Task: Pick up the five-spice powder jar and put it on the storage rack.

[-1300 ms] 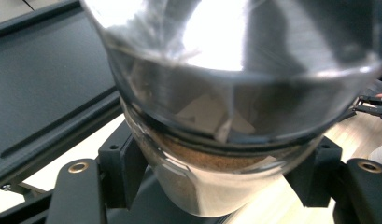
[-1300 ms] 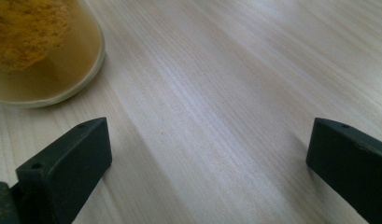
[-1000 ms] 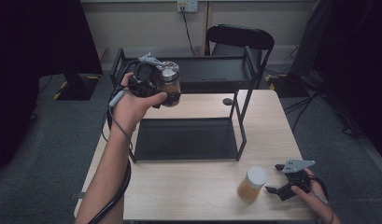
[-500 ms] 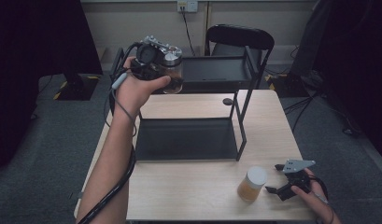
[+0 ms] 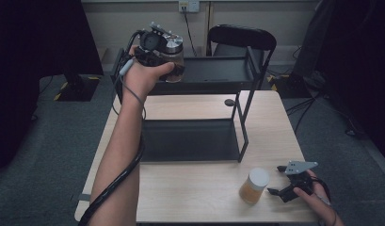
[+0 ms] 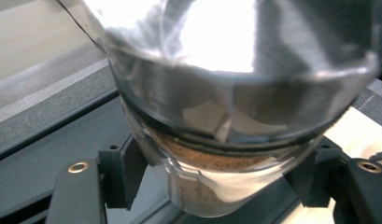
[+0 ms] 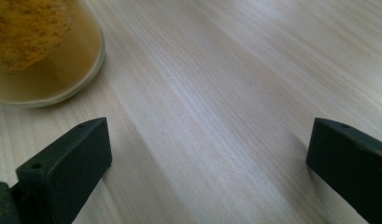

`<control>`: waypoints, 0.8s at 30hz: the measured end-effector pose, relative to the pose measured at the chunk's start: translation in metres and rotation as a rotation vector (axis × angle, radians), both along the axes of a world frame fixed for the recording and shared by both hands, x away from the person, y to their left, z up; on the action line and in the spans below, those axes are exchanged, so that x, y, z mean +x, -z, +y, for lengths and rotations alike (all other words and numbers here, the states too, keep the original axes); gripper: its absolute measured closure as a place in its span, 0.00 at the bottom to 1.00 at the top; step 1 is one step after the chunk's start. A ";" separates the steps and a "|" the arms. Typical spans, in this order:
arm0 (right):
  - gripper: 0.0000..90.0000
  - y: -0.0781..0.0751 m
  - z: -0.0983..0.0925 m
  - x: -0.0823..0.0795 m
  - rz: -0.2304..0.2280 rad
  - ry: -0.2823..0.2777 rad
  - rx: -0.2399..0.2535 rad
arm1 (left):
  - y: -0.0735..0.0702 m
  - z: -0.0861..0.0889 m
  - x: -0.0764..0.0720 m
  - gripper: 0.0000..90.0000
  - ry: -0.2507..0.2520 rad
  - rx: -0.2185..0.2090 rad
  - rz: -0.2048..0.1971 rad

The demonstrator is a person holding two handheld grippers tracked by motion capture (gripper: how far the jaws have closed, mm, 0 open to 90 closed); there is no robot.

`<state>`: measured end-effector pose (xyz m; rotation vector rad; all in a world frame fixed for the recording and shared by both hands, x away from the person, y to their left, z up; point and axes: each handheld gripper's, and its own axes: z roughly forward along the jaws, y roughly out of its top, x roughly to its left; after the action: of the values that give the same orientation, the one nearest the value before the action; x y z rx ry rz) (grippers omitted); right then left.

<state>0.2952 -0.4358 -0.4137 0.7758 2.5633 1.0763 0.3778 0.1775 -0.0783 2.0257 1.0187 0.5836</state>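
A glass jar [image 5: 173,59] with a shiny metal lid and brown powder inside is held up in the air at the left end of the black rack's upper shelf [image 5: 218,70]. My left gripper [image 5: 169,63] is shut on the jar [image 6: 216,154], both pads pressing its sides below the lid. A second jar [image 5: 253,186] with a white lid and yellow-orange contents stands on the table near the front right. My right gripper [image 5: 279,181] rests just right of that jar, open with bare wood between its fingers [image 7: 72,163]; the yellow jar [image 7: 39,51] lies ahead to its left.
The two-level black metal rack stands mid-table, with its lower shelf [image 5: 190,139] on the wooden tabletop [image 5: 199,197]. A small dark round object [image 5: 229,101] lies on the table behind the rack. A black chair [image 5: 242,37] stands beyond the table.
My left hand has lifted the brown-powder jar higher and carried it further toward the rack's upper shelf. The right gripper and the yellow jar have stayed put.
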 end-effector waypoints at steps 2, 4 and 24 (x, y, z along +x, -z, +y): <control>0.00 0.000 0.000 0.000 0.001 0.001 0.000 | 0.003 -0.001 0.005 0.34 -0.008 0.003 0.003; 0.00 0.000 0.000 0.000 0.001 0.001 0.000 | 0.005 -0.002 0.009 0.34 -0.014 -0.001 0.005; 0.00 0.000 0.000 0.000 0.001 0.000 0.000 | 0.019 -0.002 0.025 0.34 -0.061 -0.027 0.024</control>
<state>0.2952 -0.4357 -0.4137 0.7771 2.5639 1.0762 0.4027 0.1752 -0.0975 1.9883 1.0998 0.5756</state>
